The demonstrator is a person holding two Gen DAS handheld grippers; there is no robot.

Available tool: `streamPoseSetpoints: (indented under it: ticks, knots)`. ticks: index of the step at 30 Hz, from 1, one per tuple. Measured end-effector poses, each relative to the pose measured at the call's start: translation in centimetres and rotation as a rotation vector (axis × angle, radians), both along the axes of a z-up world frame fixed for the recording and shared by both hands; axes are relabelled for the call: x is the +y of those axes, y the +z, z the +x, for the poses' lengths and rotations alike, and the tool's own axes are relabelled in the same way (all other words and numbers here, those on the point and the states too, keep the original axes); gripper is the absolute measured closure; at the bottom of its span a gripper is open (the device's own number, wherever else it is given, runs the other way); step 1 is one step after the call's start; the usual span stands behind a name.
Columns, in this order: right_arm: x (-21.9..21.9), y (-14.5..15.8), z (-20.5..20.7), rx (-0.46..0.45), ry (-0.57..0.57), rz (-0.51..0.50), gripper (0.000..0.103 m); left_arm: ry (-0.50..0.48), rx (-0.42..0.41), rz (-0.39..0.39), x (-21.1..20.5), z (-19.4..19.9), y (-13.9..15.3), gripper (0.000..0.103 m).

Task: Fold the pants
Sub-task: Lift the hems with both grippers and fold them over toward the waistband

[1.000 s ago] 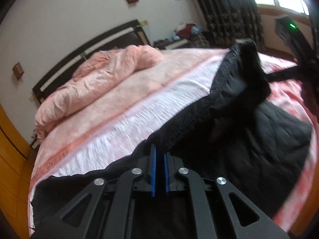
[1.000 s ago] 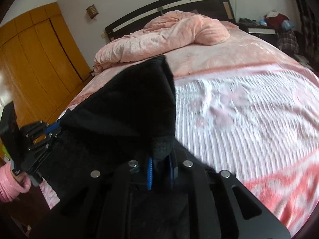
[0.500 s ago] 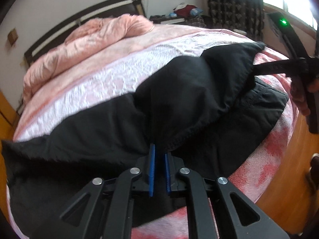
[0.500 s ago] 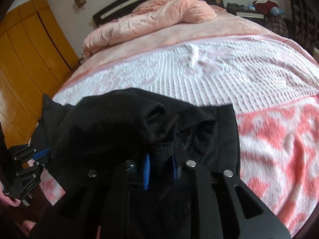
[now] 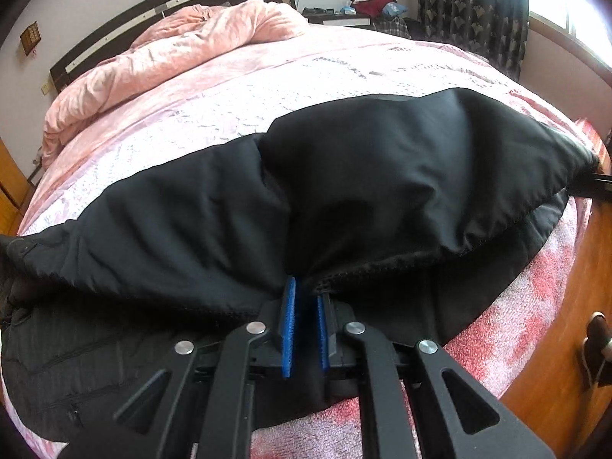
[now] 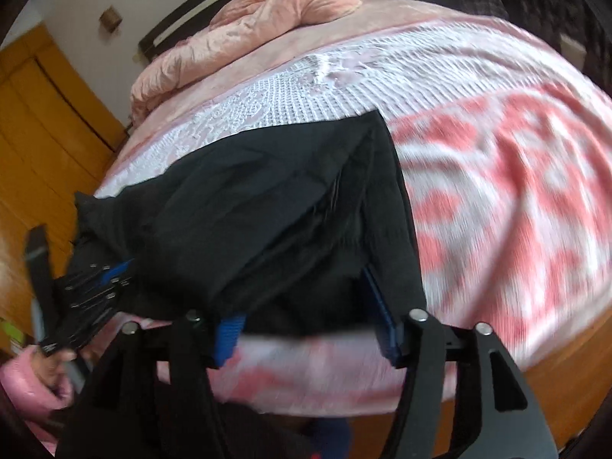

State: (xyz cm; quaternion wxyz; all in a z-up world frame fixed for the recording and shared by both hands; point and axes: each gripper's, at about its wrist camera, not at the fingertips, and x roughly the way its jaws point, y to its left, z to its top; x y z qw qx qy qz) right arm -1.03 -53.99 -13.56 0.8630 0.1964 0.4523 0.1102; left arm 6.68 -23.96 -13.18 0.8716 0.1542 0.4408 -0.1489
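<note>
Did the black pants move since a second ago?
Yes. The black pants were lifted up in front of the pink quilt; now they lie flat on the bed, well below it.

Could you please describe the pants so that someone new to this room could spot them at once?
Start at the large bed with its pink patterned cover. Along the near edge, away from the crumpled pink duvet by the headboard, lie the pants. They are the only black fabric on the bed, folded over themselves.
</note>
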Motion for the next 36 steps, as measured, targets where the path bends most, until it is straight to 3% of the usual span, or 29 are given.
streamPoseSetpoints:
  ticks: [2,5,10,12,16,19,21,22,23,25,29,31,34,36]
  knots:
    - [0.1,0.4,-0.9,-0.003,0.005,0.107,0.029,-0.003,0.000,0.005,0.0,0.1,0.0,0.094]
    - [0.2,-0.2,-1.1,0.002,-0.009,0.349,0.017,0.005,0.009,-0.001,0.1,0.5,0.1,0.094]
    - [0.3,-3.0,1.2,0.088,-0.108,0.553,0.019,0.012,0.014,-0.008,0.2,0.9,0.5,0.094]
    - [0.5,-3.3,1.7,0.104,-0.123,0.578,0.020,0.017,0.021,-0.013,0.3,1.0,0.4,0.094]
    - [1.4,-2.0,1.4,0.111,-0.080,0.485,0.020,0.035,0.033,-0.030,0.4,1.5,0.3,0.094]
    - [2.0,-1.8,1.2,0.103,-0.063,0.500,0.020,0.032,0.029,-0.021,0.3,1.4,0.1,0.094]
    - [2.1,-1.9,1.2,0.094,-0.085,0.507,0.030,0.028,0.025,-0.018,0.3,1.3,0.2,0.094]
    - [2.3,-1.9,1.4,0.095,-0.094,0.504,0.043,0.027,0.023,-0.020,0.3,1.1,0.3,0.093]
    - [2.5,-1.8,1.8,0.091,-0.107,0.497,0.067,0.025,0.021,-0.024,0.3,1.0,0.5,0.093]
    - [2.6,-0.9,2.3,0.058,-0.122,0.469,0.092,0.014,-0.002,-0.026,0.0,0.5,1.1,0.092]
    - [2.5,1.8,1.8,-0.048,-0.146,0.365,0.096,-0.019,-0.044,-0.026,-1.2,-0.7,2.1,0.085]
    - [2.3,2.2,1.7,-0.054,-0.162,0.329,0.096,-0.021,-0.036,-0.043,-1.4,-0.9,2.3,0.085]
    - [1.3,-0.9,2.3,0.077,-0.199,0.321,0.096,-0.027,-0.002,-0.062,-1.3,-1.2,2.3,0.083]
    - [0.9,-4.6,2.4,0.170,-0.224,0.375,0.096,-0.038,0.022,-0.059,-1.0,-1.7,2.3,0.081]
